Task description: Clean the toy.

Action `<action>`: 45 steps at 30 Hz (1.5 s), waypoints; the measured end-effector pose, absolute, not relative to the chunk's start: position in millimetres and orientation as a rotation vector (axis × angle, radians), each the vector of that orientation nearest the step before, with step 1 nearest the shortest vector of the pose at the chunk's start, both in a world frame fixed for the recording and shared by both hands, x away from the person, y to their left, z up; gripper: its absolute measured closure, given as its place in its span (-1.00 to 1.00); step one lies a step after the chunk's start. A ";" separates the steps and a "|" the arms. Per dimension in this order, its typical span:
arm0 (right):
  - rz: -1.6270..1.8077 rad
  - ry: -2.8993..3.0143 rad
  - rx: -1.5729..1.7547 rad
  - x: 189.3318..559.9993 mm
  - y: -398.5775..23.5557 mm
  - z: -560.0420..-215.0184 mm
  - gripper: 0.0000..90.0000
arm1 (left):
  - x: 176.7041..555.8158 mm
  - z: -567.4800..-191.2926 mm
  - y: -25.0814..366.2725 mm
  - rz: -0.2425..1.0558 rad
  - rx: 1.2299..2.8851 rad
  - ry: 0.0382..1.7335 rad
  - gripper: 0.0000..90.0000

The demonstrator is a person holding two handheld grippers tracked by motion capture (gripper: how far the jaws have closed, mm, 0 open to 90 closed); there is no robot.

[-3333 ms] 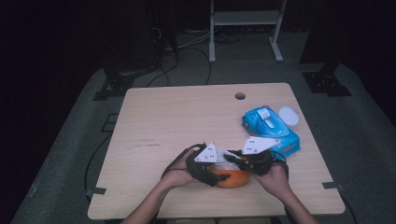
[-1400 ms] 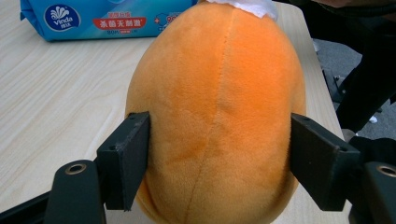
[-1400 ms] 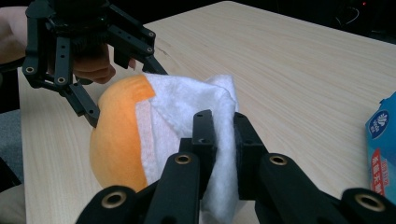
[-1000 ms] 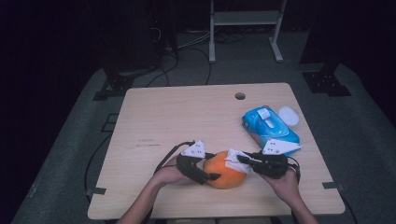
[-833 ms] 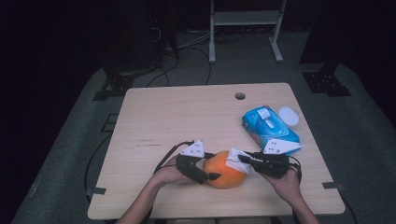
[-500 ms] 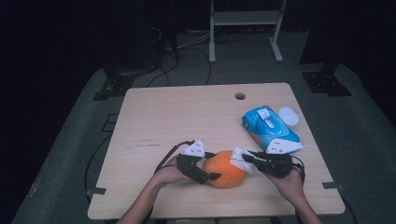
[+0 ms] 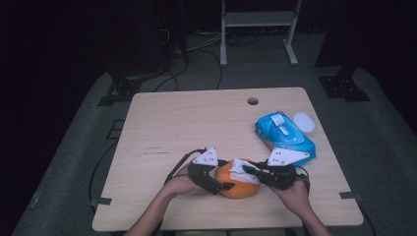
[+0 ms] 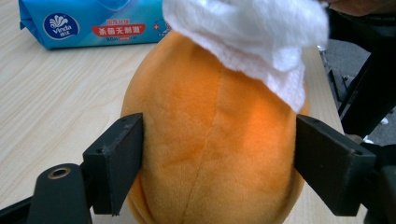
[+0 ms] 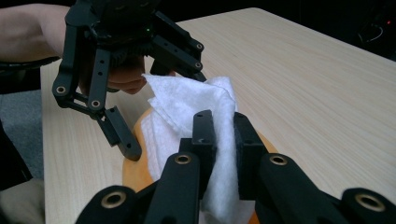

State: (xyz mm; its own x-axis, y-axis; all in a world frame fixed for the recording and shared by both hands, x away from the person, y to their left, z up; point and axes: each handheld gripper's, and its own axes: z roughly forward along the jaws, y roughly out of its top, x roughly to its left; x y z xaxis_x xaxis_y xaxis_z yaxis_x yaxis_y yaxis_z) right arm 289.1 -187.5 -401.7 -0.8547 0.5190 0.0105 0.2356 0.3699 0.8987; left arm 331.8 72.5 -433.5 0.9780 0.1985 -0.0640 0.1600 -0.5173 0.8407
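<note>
An orange plush toy [image 7: 238, 188] lies near the front edge of the wooden table [image 7: 196, 123]. My left gripper [image 7: 225, 174] straddles it from the left. In the left gripper view both pads [image 8: 119, 163] still touch the flanks of the toy [image 8: 215, 154], though the jaws have just been opening. A white wipe [image 7: 241, 167] is draped over the top of the toy. My right gripper [image 7: 247, 170] comes in from the right and is shut on the wipe [image 9: 187, 102], which bunches between its jaws [image 9: 223, 135].
A blue pack of wet wipes [image 7: 282, 135] lies at the right of the table, behind the right hand, with a small white disc [image 7: 303, 121] beside it. A cable hole [image 7: 253, 101] sits near the far edge. Dark floor and stands surround the table.
My right gripper has shifted the wipe slightly across the top of the toy. The left hand has stayed where it was beside the toy.
</note>
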 end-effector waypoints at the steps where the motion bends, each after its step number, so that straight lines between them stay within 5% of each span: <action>1: 1.483 2.363 0.681 290.0 -189.6 -402.1 0.81 | 332.0 -433.4 72.6 0.048 2.121 0.253 -0.56; 7: 1.495 2.344 0.756 297.5 -209.0 -408.4 0.81 | 334.4 -434.2 76.9 0.028 2.091 0.257 -0.53; 13: 1.486 2.322 0.819 301.6 -223.4 -412.1 0.81 | 340.2 -439.4 77.3 -0.017 2.096 0.327 -0.85; 22: 1.555 2.326 0.814 302.3 -215.3 -406.9 0.81 | 333.0 -432.6 72.1 0.031 2.123 0.286 -0.47; 31: 1.560 2.320 0.762 300.2 -205.1 -400.4 0.81 | 327.0 -425.9 66.1 0.071 2.112 0.267 -0.33; 41: 1.512 2.301 0.853 305.1 -227.5 -410.8 0.81 | 328.9 -428.8 68.9 0.058 2.088 0.269 -0.33; 45: 1.492 2.304 0.875 304.3 -232.3 -414.0 0.80 | 332.0 -432.3 70.8 0.026 2.078 0.277 -0.54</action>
State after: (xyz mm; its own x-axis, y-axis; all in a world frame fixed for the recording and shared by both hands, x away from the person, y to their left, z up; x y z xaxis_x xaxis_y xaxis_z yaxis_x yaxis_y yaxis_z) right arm 304.3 -232.3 -414.0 -0.7846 0.6113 0.1031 0.3442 0.2912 0.8926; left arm 332.0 70.8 -432.3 0.9736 0.2072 -0.0962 0.1861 -0.4755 0.8598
